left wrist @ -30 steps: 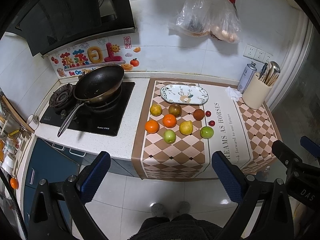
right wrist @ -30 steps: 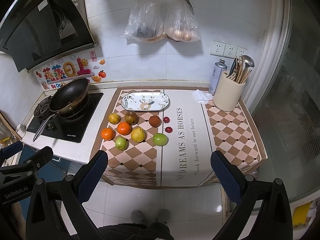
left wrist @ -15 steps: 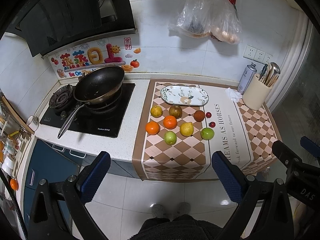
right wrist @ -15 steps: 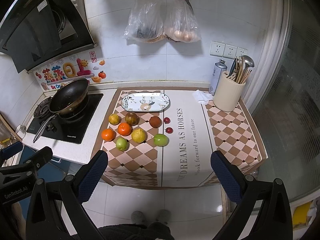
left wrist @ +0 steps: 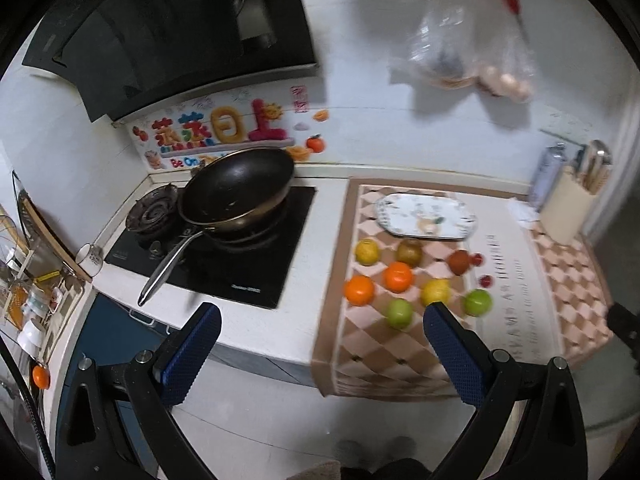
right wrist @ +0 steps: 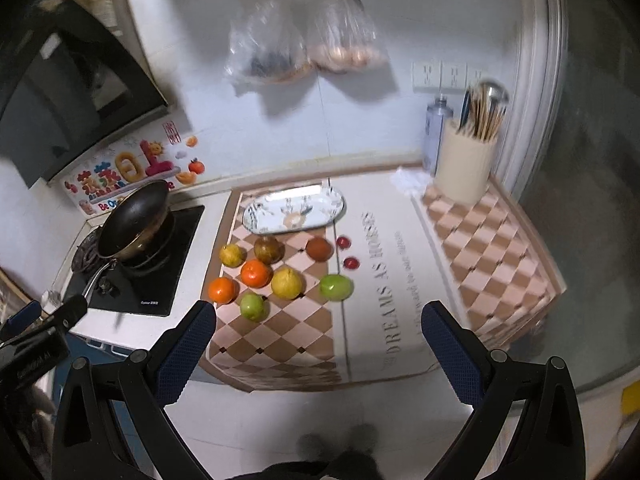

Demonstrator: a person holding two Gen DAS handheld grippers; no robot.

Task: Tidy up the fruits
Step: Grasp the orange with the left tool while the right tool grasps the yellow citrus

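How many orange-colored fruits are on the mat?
2. One orange sits at the left edge of the fruit group, near the stove side. The other orange lies just right of it and a little farther back, beside the yellow fruit. None seem hidden.

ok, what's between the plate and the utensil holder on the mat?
In the right wrist view, only bare mat between the plate and the utensil holder, apart from a crumpled white cloth near the holder's base. All fruit lies nearer the camera.
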